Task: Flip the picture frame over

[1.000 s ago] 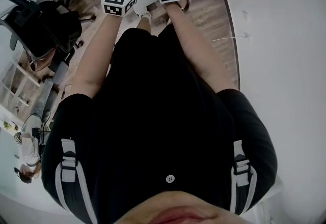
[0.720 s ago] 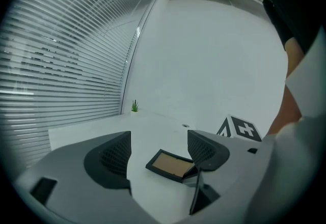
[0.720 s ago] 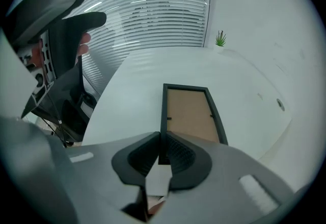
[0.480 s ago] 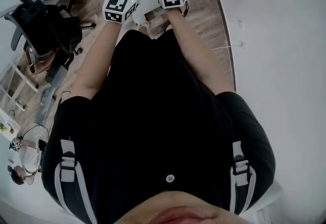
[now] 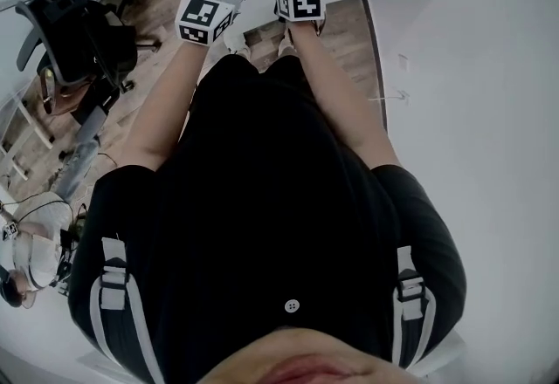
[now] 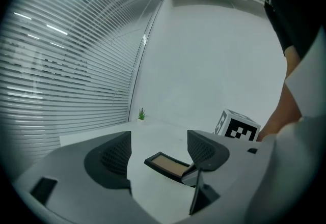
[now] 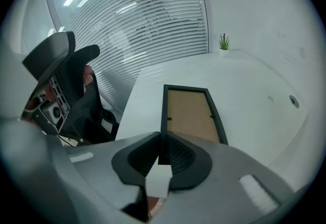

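On the table (image 7: pixel 244 80), your right gripper (image 7: pixel 160 154) pinches the frame (image 7: pixel 189 113) by its near rim, backing up, probably to tip it over, while your left gripper (image 6: pixel 160 149) hangs open and empty alongside.

Black short-sleeved shirt (image 5: pixel 288 199) with one white button (image 5: pixel 292 306), grey buckled straps (image 5: pixel 115 282) at both sides

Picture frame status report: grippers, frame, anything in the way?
Right gripper shut on the picture frame, near corner. Left gripper open, empty. Frame brown backing up on the white table. Nothing seen blocking it.
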### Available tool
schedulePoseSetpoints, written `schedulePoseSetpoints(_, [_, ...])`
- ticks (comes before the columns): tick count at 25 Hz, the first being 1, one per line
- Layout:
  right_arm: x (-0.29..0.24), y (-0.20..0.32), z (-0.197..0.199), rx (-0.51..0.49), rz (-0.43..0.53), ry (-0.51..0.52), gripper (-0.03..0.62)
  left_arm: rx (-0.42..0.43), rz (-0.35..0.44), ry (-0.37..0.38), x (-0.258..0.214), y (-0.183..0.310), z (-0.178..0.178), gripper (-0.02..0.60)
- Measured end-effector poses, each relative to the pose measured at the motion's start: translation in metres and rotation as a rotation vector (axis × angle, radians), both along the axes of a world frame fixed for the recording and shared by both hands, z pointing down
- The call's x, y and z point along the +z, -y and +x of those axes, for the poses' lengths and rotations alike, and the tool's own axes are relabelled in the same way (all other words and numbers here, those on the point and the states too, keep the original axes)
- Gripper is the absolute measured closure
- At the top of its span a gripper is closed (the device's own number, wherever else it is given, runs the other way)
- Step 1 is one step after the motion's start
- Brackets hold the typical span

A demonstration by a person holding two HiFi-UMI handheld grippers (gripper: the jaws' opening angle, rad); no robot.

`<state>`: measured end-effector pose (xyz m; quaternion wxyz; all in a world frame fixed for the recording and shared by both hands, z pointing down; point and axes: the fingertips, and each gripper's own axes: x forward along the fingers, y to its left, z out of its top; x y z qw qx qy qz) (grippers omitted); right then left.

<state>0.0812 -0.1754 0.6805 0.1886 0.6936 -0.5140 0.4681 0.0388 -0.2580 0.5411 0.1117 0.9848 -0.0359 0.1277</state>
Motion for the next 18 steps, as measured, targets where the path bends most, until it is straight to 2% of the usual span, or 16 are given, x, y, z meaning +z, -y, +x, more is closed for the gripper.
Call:
schedulePoseSetpoints(5, [-0.003, 0.013, -0.004, 0.008, 0.046, 0.130, 0.545, -0.054, 0.004, 0.005, -0.004, 0.012, -0.003, 0.235])
schedulePoseSetpoints(10, [-0.013, 0.008, 0.005, 0.012, 0.100, 0.245, 0.545, -0.107, 0.015, 0.007, -0.014, -0.002, 0.006, 0.241])
schedulePoseSetpoints(18, [-0.030, 0.013, 0.004, 0.033, 0.227, 0.523, 0.544, -0.181, 0.037, 0.009, -0.023, -0.011, 0.010, 0.245])
